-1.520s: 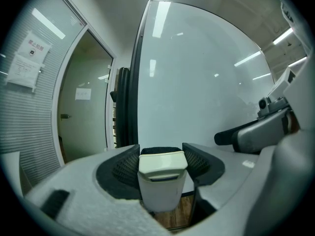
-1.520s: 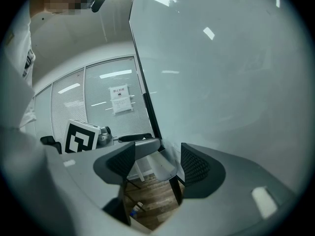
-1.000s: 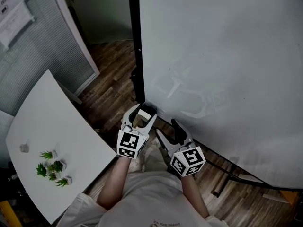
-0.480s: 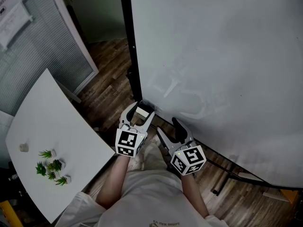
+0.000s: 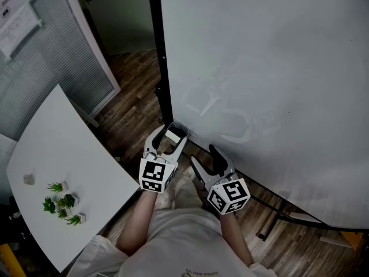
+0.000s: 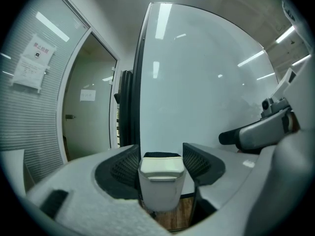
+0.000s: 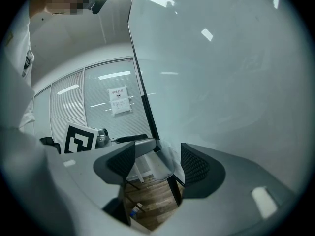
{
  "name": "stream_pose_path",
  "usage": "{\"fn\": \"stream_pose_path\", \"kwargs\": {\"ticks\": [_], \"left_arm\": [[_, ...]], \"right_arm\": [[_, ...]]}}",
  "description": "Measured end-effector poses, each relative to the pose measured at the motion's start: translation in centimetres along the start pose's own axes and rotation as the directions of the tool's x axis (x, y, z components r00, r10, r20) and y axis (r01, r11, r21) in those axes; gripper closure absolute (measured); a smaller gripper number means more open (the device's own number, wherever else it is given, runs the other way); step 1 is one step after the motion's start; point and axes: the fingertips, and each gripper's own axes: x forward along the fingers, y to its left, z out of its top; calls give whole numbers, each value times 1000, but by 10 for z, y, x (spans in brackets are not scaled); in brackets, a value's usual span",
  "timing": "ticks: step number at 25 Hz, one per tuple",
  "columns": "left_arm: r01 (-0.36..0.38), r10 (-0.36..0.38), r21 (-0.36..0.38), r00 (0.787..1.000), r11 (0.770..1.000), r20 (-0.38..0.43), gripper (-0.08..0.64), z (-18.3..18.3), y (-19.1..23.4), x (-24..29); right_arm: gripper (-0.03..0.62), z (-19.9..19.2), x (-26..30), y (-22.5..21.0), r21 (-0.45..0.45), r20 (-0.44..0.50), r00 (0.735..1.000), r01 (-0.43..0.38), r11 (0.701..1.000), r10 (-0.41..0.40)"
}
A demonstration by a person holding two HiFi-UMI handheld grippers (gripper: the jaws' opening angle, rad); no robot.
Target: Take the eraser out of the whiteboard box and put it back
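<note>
Whiteboard (image 5: 265, 68), large, glossy white with faint wipe marks and a black upright frame edge (image 5: 159, 62), fills the area directly ahead of both grippers. The left gripper (image 5: 172, 136) has its jaws pinched on the white plastic block eraser (image 6: 161, 181), whose black felt face points away toward the board; the ribbed pads press on its two sides. The eraser sits at the board's lower left corner, just ahead of the left gripper's marker cube. Whether it lies inside the whiteboard box cannot be told. The right gripper (image 5: 206, 161) is just to the right of the left one, jaws spread, with nothing between the pads; only the board's lower edge and floor show through the gap. Dark wood-plank floor (image 5: 135, 97) lies below both grippers. A white tabletop (image 5: 57, 149) carrying small green potted plants (image 5: 62, 203) stands to the left of the left gripper. Beyond it, a glazed partition with horizontal blinds (image 5: 52, 56) bears a white paper notice (image 7: 120, 101).
</note>
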Motion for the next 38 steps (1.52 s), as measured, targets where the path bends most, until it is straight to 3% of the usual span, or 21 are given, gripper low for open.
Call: {"fn": "stream_pose_path", "kwargs": {"ticks": [13, 20, 24, 30, 35, 38], "left_arm": [[-72, 69, 27, 991, 997, 111, 357, 35, 2, -37], [-114, 118, -31, 979, 993, 168, 414, 51, 9, -59], [-137, 145, -54, 970, 989, 193, 475, 61, 14, -72], [-163, 170, -54, 971, 985, 167, 553, 54, 16, -83], [-158, 162, -36, 976, 987, 144, 560, 51, 11, -82], [-149, 151, -26, 979, 988, 139, 560, 51, 6, -79]], "right_arm": [[328, 18, -16, 6, -46, 64, 997, 44, 998, -41], [360, 27, -21, 14, -78, 97, 995, 42, 996, -34], [400, 32, -26, 18, -94, 119, 992, 47, 994, -36], [447, 38, -32, 23, -110, 148, 988, 58, 992, -41], [565, 36, -35, 20, -124, 130, 989, 88, 988, -72], [580, 35, -39, 15, -118, 123, 988, 105, 987, -90]]}}
